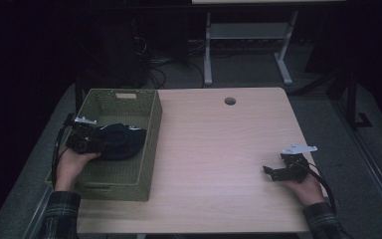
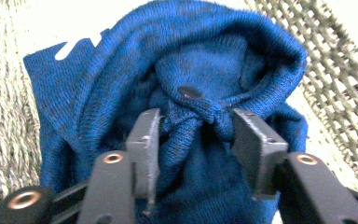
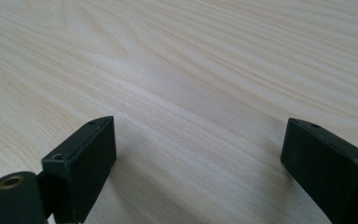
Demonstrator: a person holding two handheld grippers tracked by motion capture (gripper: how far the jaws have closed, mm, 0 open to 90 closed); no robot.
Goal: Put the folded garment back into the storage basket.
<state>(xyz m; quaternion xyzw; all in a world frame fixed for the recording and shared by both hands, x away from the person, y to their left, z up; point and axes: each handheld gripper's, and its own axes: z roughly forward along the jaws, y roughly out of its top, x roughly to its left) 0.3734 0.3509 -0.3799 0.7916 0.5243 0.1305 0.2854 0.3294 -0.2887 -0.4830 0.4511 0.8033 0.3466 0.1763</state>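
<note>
Your left gripper sits inside the green woven basket at the left of the table, jaws parted around a bunched fold of the blue knitted garment — the pads flank the knit without clearly pinching it, so treat it as released. The garment lies on the basket floor just ahead of that gripper, spreading away from it toward the basket's right wall. Your right gripper rests on bare wood at the near right, jaws wide apart and holding nothing — well apart from the basket. The left hand is plainly the nearer one; any re-grip belongs to it.
</note>
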